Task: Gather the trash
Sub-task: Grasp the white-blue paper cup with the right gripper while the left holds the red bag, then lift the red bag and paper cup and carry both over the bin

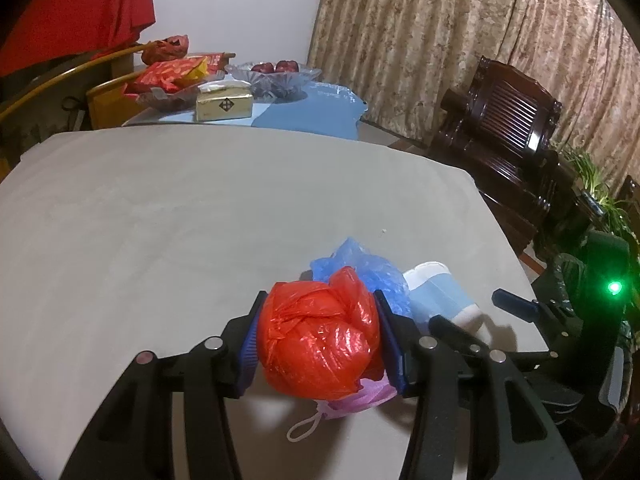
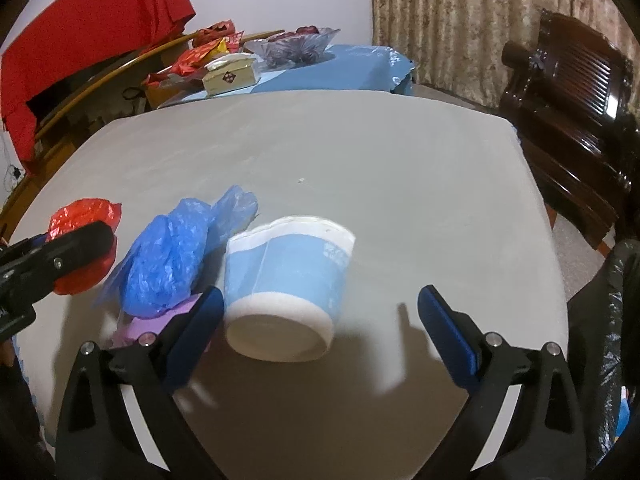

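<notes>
Four pieces of trash sit bunched at the near right part of the grey table (image 2: 360, 152): a red plastic bag (image 1: 320, 336), a crumpled blue plastic bag (image 2: 168, 260), a lilac bag (image 2: 154, 322) and a blue-and-white paper cup (image 2: 284, 288). The left tongs (image 1: 320, 340) pinch the red plastic bag between their blue pads, which press into its left and right sides; in the left wrist view the lilac bag shows just beneath the red one, with a white cord loop (image 1: 306, 428) trailing toward the near edge. Whether the red bag is lifted off the table cannot be told. The blue plastic bag lies just beyond and to the right of the red one, touching it in that view, and rests partly on the lilac bag. The paper cup lies on its side, just right of the blue bag, its base turned toward the right wrist camera. The right tongs (image 2: 320, 320) are spread wide, one finger near each side of the cup's base, the left finger just beside the lilac bag and neither finger clearly touching the cup. Far off, a blue-covered table (image 2: 344, 68) carries a gold box (image 2: 230, 74), red packets (image 2: 196, 58) and a glass bowl (image 2: 292, 46). A dark wooden chair (image 2: 572, 92) stands at the right before patterned curtains (image 1: 460, 40).
</notes>
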`<state>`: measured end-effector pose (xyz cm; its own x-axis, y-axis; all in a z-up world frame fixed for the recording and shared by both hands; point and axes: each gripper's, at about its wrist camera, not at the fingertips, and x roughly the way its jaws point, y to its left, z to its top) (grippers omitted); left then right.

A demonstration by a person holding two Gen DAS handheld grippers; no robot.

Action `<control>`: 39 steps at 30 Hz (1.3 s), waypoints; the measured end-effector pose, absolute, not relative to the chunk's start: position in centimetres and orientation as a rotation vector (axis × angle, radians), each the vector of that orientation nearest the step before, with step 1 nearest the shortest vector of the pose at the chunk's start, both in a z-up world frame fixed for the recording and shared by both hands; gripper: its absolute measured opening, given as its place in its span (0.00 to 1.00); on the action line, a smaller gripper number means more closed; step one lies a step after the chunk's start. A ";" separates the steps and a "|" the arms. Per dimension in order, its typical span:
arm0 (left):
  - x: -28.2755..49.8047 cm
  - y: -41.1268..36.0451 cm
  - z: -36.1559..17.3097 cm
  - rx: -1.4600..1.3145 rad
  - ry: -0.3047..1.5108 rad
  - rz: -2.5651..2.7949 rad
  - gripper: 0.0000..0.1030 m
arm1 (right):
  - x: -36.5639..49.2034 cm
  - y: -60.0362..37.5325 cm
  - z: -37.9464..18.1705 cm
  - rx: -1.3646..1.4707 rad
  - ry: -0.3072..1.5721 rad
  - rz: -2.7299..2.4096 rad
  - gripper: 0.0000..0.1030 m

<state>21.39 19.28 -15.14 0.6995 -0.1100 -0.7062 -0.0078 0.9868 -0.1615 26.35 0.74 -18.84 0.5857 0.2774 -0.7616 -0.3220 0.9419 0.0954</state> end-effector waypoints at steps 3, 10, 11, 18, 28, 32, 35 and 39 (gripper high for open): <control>21.4 19.3 -15.2 -0.157 0.795 -0.055 0.49 | 26.5 1.3 -19.0 -0.047 0.884 0.361 0.92; 21.6 19.6 -15.3 -0.158 0.799 -0.053 0.49 | 27.2 1.7 -20.1 -0.037 0.929 0.381 0.68; 21.6 19.6 -15.3 -0.158 0.800 -0.054 0.49 | 27.1 1.7 -20.0 -0.036 0.929 0.387 0.61; 21.6 19.2 -15.2 -0.156 0.798 -0.058 0.49 | 26.6 0.6 -19.0 -0.006 0.918 0.382 0.58; 21.8 17.6 -13.7 -0.156 0.771 -0.074 0.49 | 25.8 -2.7 -16.8 0.018 0.895 0.328 0.57; 21.8 17.0 -12.8 -0.153 0.754 -0.085 0.49 | 25.1 -3.8 -15.6 0.032 0.880 0.315 0.57; 21.6 16.5 -12.2 -0.148 0.744 -0.088 0.49 | 24.5 -4.5 -14.7 0.039 0.869 0.309 0.56; 21.4 15.9 -11.5 -0.138 0.735 -0.094 0.49 | 24.0 -5.2 -13.9 0.037 0.853 0.304 0.56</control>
<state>21.37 15.93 -11.54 0.7382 -0.1338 -0.6611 0.0368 0.9866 -0.1587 24.03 -5.19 -13.91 0.6172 0.2790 -0.7356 -0.2497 0.9561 0.1531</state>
